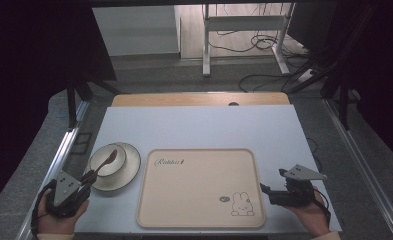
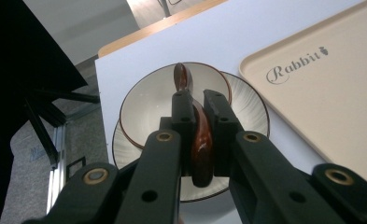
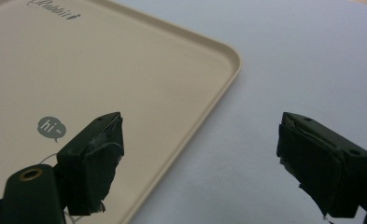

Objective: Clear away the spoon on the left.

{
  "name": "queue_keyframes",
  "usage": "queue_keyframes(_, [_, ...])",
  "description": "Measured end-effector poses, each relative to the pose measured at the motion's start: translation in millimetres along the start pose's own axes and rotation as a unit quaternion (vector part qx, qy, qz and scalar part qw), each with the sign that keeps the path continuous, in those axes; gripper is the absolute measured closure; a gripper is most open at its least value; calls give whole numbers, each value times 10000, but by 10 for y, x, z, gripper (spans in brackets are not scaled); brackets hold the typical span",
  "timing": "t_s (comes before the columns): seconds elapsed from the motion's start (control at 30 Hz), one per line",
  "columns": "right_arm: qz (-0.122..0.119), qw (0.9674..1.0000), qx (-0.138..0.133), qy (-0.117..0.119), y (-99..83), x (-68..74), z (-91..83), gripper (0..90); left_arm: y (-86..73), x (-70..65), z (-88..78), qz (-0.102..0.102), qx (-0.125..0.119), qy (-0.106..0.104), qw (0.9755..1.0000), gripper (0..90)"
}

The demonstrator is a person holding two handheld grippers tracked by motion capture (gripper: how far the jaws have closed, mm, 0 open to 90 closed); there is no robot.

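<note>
1. Black jaws of the left gripper (image 2: 200,112), rising from the bottom of the left gripper view, are pinching the handle of a brown spoon (image 2: 201,140); in the high view this gripper (image 1: 86,179) is sitting at lower left.
2. Spoon tip is lying in a cream bowl (image 2: 148,107) at centre frame, the bowl resting on a ribbed plate (image 2: 251,112).
3. Right gripper (image 3: 200,140) is hovering wide open and holding nothing, straddling the edge of the beige tray (image 3: 125,70); in the high view it (image 1: 268,191) is at lower right.
4. Risk, judged: the glossy handle is probably sliding or pivoting between the pads if lifted quickly, dropping the spoon.
5. Risk, judged: a dragging tip is likely tipping the bowl or shifting it on its plate.
</note>
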State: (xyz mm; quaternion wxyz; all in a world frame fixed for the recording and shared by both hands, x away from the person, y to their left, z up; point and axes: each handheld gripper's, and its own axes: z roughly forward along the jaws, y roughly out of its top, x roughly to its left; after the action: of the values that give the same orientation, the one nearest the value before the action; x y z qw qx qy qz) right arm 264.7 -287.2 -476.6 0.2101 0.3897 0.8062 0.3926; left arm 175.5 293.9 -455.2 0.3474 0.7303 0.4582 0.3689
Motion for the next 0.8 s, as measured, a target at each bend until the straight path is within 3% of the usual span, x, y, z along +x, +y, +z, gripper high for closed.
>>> queue_keyframes(0.8, [4,10000,4,2,1,0,-1,154,178,-11,-150,-41,-423,1,9991,846])
